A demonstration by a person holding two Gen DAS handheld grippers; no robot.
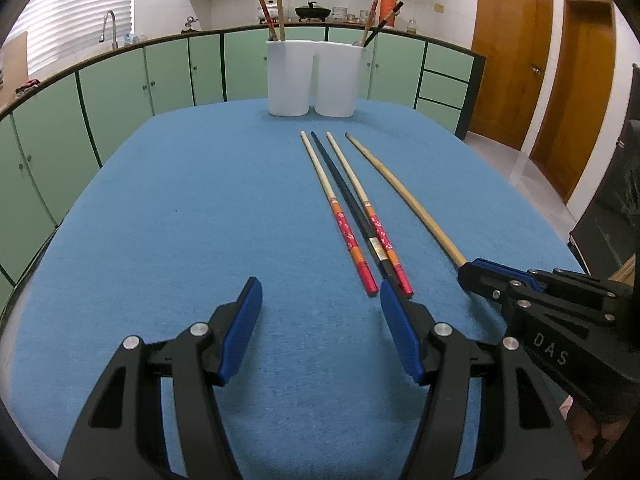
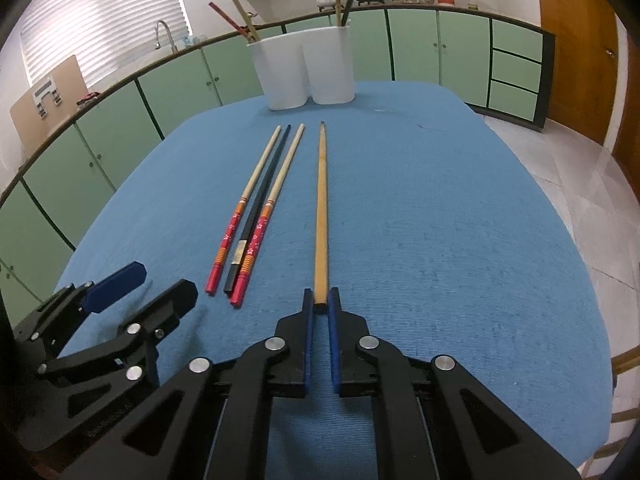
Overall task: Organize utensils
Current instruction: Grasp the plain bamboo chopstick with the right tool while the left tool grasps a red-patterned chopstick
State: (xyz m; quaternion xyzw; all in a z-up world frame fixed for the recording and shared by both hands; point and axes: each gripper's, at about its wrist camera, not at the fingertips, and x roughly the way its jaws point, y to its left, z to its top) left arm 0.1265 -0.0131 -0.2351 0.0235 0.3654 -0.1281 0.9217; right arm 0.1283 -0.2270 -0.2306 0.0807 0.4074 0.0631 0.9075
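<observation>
Plain chopstick: a long plain tan wooden chopstick (image 2: 320,208) lies on the blue cloth-covered tabletop (image 2: 440,240), its near end between the pads of the right tool (image 2: 320,304), its far tip toward the holder.
Right tool: black frame with blue pads, closed on the near end of the tan chopstick; that end rests low at the cloth.
Other chopsticks: just to the left of the tan one lie two pale wooden chopsticks with red and orange patterned handles (image 1: 352,240), with a slim black chopstick (image 1: 344,196) between them, all three side by side and touching or nearly so.
Left tool: the left tool (image 1: 320,320) hovers over bare cloth with its pads well apart and nothing between them; its right pad is near the red handle ends.
Holder: a white plastic two-compartment utensil holder (image 1: 316,80) stands upright at the far edge of the tabletop, with two chopsticks leaning in each compartment.
Surroundings: pale green kitchen cabinets (image 1: 120,92) run behind the tabletop.
</observation>
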